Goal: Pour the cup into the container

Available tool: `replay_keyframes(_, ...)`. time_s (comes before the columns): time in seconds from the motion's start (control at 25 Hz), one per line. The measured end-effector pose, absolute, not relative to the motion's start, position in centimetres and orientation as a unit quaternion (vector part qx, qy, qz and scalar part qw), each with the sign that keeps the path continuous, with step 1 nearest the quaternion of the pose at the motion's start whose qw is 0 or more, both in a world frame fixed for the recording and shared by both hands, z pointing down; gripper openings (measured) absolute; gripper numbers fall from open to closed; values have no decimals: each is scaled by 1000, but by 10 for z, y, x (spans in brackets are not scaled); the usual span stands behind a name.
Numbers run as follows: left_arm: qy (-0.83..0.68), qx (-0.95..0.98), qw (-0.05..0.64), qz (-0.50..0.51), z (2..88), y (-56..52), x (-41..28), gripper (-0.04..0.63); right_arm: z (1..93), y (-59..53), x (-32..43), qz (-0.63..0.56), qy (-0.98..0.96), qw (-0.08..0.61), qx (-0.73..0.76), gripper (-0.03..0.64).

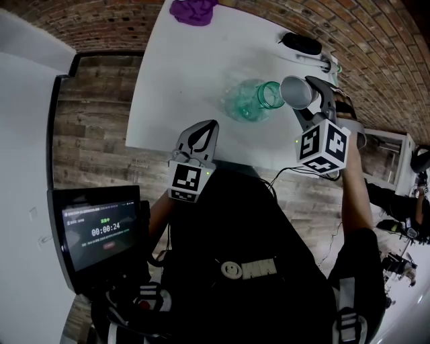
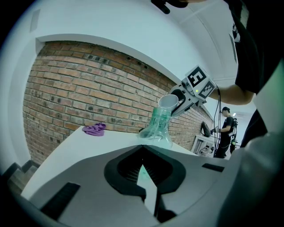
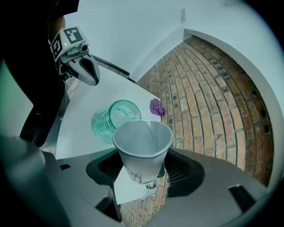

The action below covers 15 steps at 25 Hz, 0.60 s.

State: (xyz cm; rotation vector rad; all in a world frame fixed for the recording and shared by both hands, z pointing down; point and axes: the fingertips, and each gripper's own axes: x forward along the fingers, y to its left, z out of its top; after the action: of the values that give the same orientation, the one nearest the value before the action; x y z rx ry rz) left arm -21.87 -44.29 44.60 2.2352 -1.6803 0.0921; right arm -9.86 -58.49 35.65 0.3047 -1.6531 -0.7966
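A white paper cup (image 3: 143, 148) is held in my right gripper (image 3: 144, 177), whose jaws are shut on its lower part. The cup (image 1: 297, 92) is tipped on its side, its mouth turned toward the rim of a green glass jar (image 1: 251, 100) that stands on the white table (image 1: 175, 74). The inside of the cup looks empty in the right gripper view. The jar (image 2: 158, 126) and the cup (image 2: 168, 102) above its mouth also show in the left gripper view. My left gripper (image 1: 199, 140) hovers shut and empty over the table's near edge, to the left of the jar.
A purple cloth (image 1: 193, 10) lies at the table's far end, and a dark object (image 1: 302, 43) sits at the far right corner. A brick floor surrounds the table. A tablet with a timer (image 1: 99, 230) is at the lower left. A person (image 2: 225, 131) stands in the background.
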Motion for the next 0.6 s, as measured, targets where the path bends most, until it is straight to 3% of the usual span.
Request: replay_keyframes(0.6,-592,787,172,31,448,-443,-219,3,355,-587,-105,-413,-669,606,122,295)
